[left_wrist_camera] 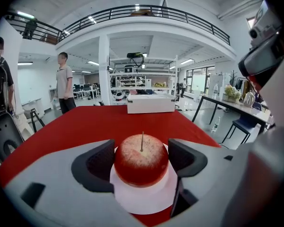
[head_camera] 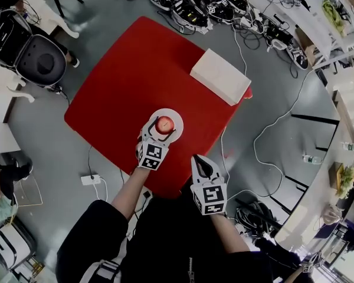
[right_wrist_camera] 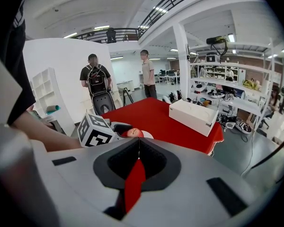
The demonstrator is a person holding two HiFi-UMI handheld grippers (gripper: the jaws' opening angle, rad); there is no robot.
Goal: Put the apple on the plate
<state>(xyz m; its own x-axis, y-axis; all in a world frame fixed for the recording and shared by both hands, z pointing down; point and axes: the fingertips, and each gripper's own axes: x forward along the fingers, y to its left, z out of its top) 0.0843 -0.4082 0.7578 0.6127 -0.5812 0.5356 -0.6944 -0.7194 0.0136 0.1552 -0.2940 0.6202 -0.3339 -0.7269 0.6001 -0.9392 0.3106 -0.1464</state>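
Grey-white left gripper, jaws clamped on the red apple, one dark pad against each flank, stem upright. Apple resting at the middle of the round white plate, with bare rim visible around it. Plate near the front edge of the red table, just ahead of the person.

Right gripper lower and to the right, at the table's near edge in the head view. Jaws pressed together with nothing between them, only a sliver of red showing through the slit.

Marker cube of the left gripper visible in the right gripper view, apple just behind it.

White rectangular box at the far right corner of the table, well apart from the plate. Black chair on the grey floor left of the table. Two standing people beyond the table in the right gripper view.
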